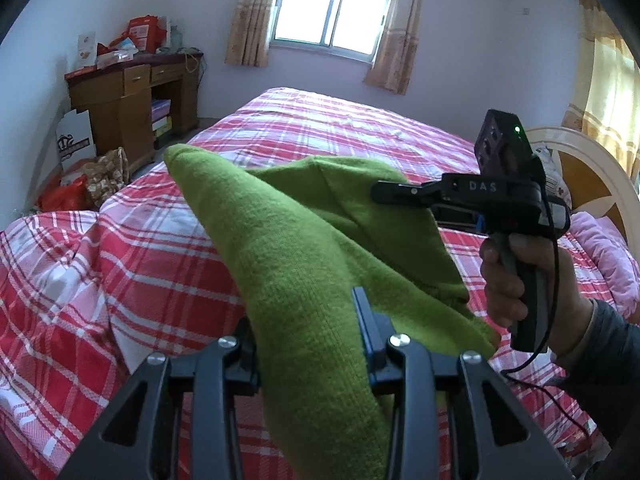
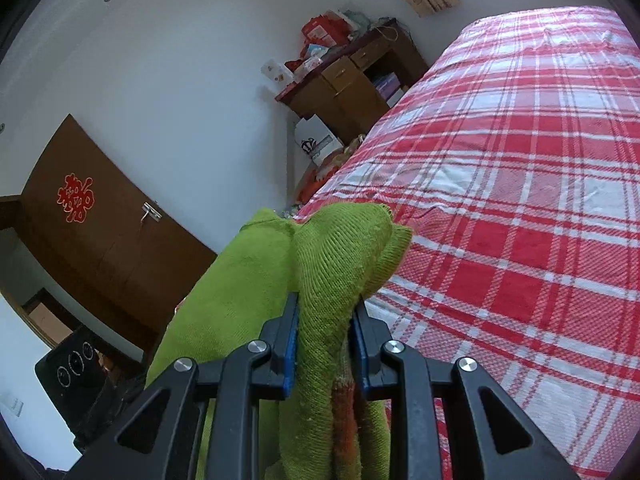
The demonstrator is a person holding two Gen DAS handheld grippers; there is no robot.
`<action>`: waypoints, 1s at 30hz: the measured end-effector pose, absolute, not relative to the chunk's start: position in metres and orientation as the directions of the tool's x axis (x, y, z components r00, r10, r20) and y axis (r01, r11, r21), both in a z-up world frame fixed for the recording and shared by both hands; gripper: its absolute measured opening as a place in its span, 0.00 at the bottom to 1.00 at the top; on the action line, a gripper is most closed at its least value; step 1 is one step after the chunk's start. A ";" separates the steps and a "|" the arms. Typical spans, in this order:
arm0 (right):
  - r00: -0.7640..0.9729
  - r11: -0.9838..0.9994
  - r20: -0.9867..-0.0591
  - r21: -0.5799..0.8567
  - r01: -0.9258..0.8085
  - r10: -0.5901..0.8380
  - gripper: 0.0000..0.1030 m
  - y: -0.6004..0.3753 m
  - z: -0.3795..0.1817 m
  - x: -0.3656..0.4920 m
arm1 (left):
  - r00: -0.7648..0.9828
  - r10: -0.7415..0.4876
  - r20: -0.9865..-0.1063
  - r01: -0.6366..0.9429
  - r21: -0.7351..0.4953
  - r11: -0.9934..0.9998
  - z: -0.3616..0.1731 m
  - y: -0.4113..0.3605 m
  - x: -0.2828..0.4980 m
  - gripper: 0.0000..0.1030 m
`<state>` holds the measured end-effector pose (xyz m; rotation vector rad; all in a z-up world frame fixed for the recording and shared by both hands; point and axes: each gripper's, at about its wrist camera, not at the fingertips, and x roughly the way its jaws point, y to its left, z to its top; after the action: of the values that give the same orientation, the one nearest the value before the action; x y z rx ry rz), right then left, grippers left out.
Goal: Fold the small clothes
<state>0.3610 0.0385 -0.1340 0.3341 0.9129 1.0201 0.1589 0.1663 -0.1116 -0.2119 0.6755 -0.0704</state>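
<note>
Left wrist: green sweater [image 1: 304, 248] stretched lengthwise between both tools.

The red plaid bed [image 1: 340, 128] is lying open and flat across its far half, offering wide room toward the window wall. Near the left side, the cover is bunching into raised folds [image 1: 72, 248], obstructing low passes there. The green knit garment [image 1: 288, 248] is hanging between both tools, blocking the central space in the left wrist view. The right hand-held gripper [image 1: 380, 194] and the hand [image 1: 516, 276] holding it are occupying the right side, with a cable [image 1: 560, 396] trailing over the bed below. The headboard [image 1: 592, 184] and pink pillow [image 1: 604, 248] are closing the right edge. In the right wrist view, the bed surface [image 2: 520, 200] ahead is standing unobstructed.
</note>
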 end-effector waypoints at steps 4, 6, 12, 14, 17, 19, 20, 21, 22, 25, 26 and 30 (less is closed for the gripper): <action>0.193 0.512 -0.505 0.630 -0.584 0.841 0.23 0.047 -0.140 0.362 | 0.771 -0.128 -0.623 -0.014 -0.217 0.976 -0.117 0.172 0.154 0.36; 0.190 0.516 -0.512 0.627 -0.584 0.837 0.23 0.050 -0.143 0.361 | 0.765 -0.122 -0.632 -0.020 -0.213 0.977 -0.120 0.175 0.152 0.36; 0.189 0.530 -0.524 0.641 -0.556 0.831 0.23 0.052 -0.156 0.369 | 0.737 -0.115 -0.666 -0.044 -0.217 0.975 -0.136 0.182 0.151 0.42; 0.188 0.534 -0.527 0.646 -0.546 0.829 0.23 0.052 -0.160 0.371 | 0.728 -0.110 -0.677 -0.056 -0.219 0.974 -0.141 0.184 0.152 0.45; 0.185 0.542 -0.533 0.658 -0.522 0.826 0.23 0.049 -0.167 0.376 | 0.721 -0.107 -0.685 -0.070 -0.226 0.972 -0.146 0.188 0.151 0.51; 0.182 0.544 -0.534 0.668 -0.508 0.826 0.23 0.047 -0.171 0.378 | 0.722 -0.104 -0.684 -0.075 -0.227 0.971 -0.147 0.189 0.149 0.53; 0.179 0.543 -0.533 0.673 -0.502 0.827 0.23 0.045 -0.173 0.378 | 0.722 -0.105 -0.683 -0.075 -0.228 0.971 -0.147 0.189 0.148 0.53; 0.179 0.545 -0.534 0.677 -0.494 0.827 0.23 0.044 -0.175 0.379 | 0.723 -0.105 -0.683 -0.074 -0.228 0.971 -0.147 0.188 0.148 0.54; 0.180 0.548 -0.537 0.677 -0.490 0.824 0.23 0.043 -0.178 0.379 | 0.723 -0.098 -0.684 -0.078 -0.222 0.972 -0.147 0.190 0.148 0.56; 0.181 0.558 -0.544 0.684 -0.470 0.819 0.23 0.040 -0.186 0.381 | 0.725 -0.078 -0.684 -0.080 -0.197 0.977 -0.147 0.189 0.147 0.61; 0.181 0.559 -0.544 0.686 -0.465 0.819 0.23 0.039 -0.187 0.381 | 0.726 -0.070 -0.684 -0.083 -0.188 0.979 -0.147 0.189 0.146 0.62; 0.183 0.571 -0.558 0.675 -0.468 0.809 0.23 0.041 -0.187 0.381 | 0.732 -0.037 -0.681 -0.095 -0.156 0.983 -0.145 0.189 0.143 0.67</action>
<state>0.3809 0.0405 -0.1869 0.3923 1.0406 0.9338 0.1428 0.1891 -0.1450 -0.1852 0.7505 0.0319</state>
